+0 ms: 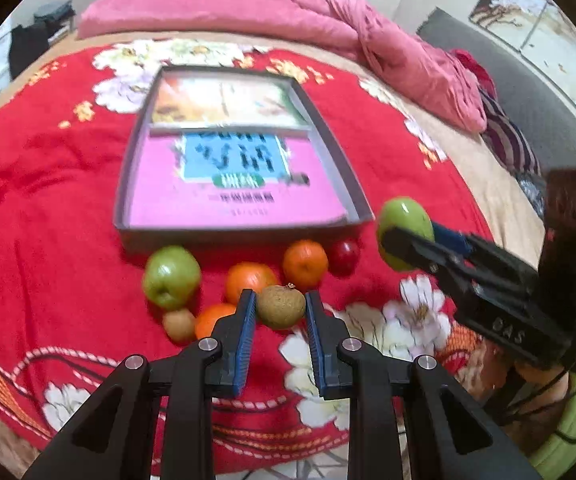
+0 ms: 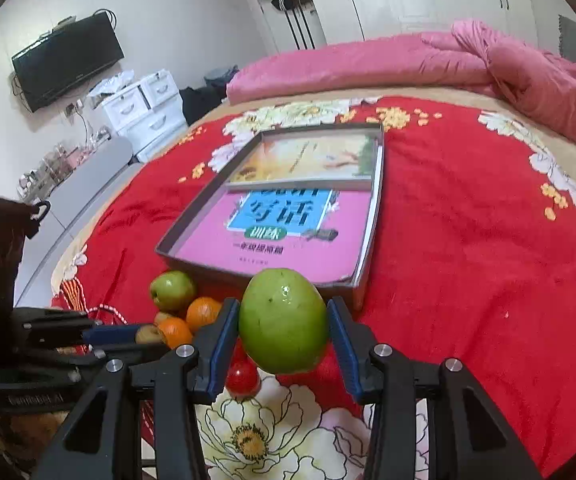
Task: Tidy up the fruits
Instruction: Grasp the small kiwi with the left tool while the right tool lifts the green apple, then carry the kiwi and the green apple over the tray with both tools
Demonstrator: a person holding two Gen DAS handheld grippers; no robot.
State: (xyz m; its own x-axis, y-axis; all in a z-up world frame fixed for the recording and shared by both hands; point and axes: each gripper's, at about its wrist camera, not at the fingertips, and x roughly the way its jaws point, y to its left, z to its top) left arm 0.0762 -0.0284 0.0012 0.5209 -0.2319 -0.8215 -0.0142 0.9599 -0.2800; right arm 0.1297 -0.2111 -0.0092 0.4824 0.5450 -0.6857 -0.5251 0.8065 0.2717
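Left gripper (image 1: 280, 312): I have it clamped on a small round brown-green fruit (image 1: 281, 306), lifted clear of the red flowered bedspread (image 1: 47, 208).
Right gripper (image 2: 283, 326): my jaws are clamped on a large glossy green apple (image 2: 283, 321), raised near the grey shallow cardboard box (image 2: 362, 276), at its near right corner.
Box: two compartments, a pink-covered book (image 2: 271, 236) in the near one and a pale printed book (image 2: 312, 158) in the far one; no fruit inside yet.
Risk, apple: I judge the smooth skin could slip from the narrow pads if I swing it quickly.
Risk, small fruit: held at the fingertips only, it could pop out and roll into the pile.
Risk, box: its low wall could catch a low-carried fruit.
Count: green apples two, one on the bed (image 1: 171, 277); oranges three (image 1: 305, 264); small brownish fruits two; red fruit one (image 1: 344, 255).
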